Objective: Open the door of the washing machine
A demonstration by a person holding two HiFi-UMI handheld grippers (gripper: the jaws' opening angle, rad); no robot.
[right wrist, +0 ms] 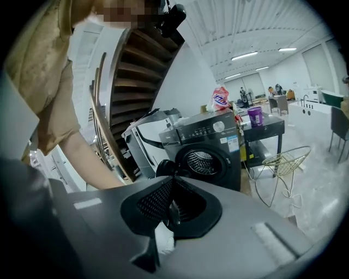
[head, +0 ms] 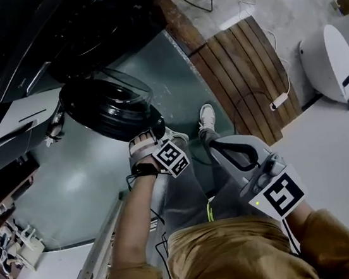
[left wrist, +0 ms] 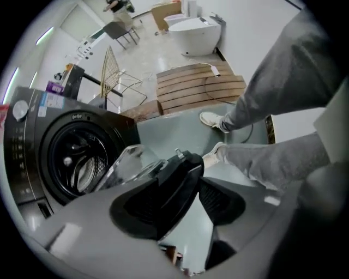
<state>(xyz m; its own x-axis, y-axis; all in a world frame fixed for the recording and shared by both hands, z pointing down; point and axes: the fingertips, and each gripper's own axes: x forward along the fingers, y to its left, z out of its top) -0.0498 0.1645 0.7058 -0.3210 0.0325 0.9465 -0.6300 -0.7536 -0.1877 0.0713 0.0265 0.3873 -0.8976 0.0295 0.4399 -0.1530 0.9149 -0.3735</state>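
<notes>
The washing machine [right wrist: 210, 150] stands dark and front-loading, and its round door [head: 110, 109] is swung well open, so the drum [left wrist: 76, 163] shows through the bare opening. The left gripper [head: 154, 132] points steeply down at the door's free edge. Its 2 jaws stand apart with the door's black rim between them; the rim lies close against 1 pad and a strip of grey floor [left wrist: 188, 229] shows before the other. The right gripper [head: 212, 146] hangs apart from the door, above the person's shoe [head: 207, 117], its jaws together on nothing.
</notes>
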